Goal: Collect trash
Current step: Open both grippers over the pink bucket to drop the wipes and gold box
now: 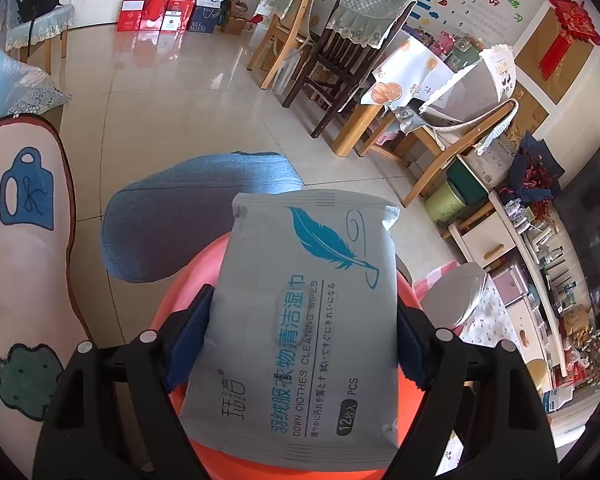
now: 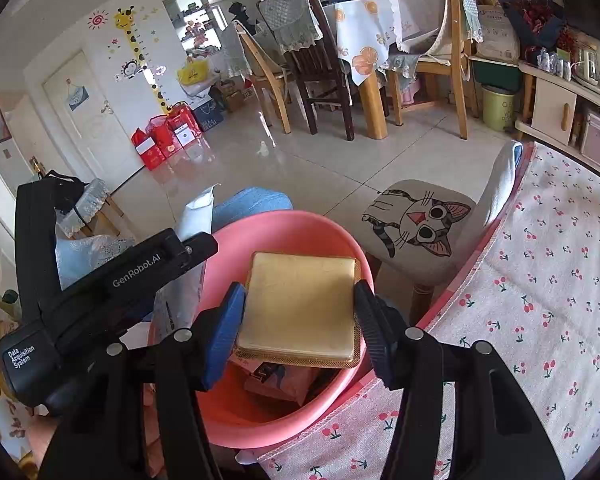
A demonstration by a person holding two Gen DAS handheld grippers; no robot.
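Drop-off step, both hands loaded over the pink bin [image 2: 284,240]. My left gripper [image 1: 300,344] has its jaws set wide, clamped on the sides of a grey wipes pack [image 1: 300,320] w/ a blue feather print; the pack stands up betw. the pads, bin rim showing orange-red right under it. My right gripper [image 2: 300,320] has jaws about half apart, pinching a flat gold packet [image 2: 300,304] by its two side edges, hanging over the bin mouth, near the rim on the table [image 2: 540,280] side.

Next, as I judge it: get each item fully inside the rim, then let go, one hand at a time so they don't bump. The pack is wide and floppy and could catch on the rim or slide out; the gold packet is stiff and should fall flat.

Views differ. Right wrist cam shows into the bin: some wrappers [image 2: 284,380] already at the bottom. It also shows the cherry-print cloth at the table's near edge touching the bin, the cat-face stool [image 2: 416,228] beyond, and my left gripper's body [image 2: 100,300] from the side. Left wrist cam shows none of the bin's inside, the pack blocks it, but it does show the pack's label and a denim-clad knee [image 1: 188,224] just behind.
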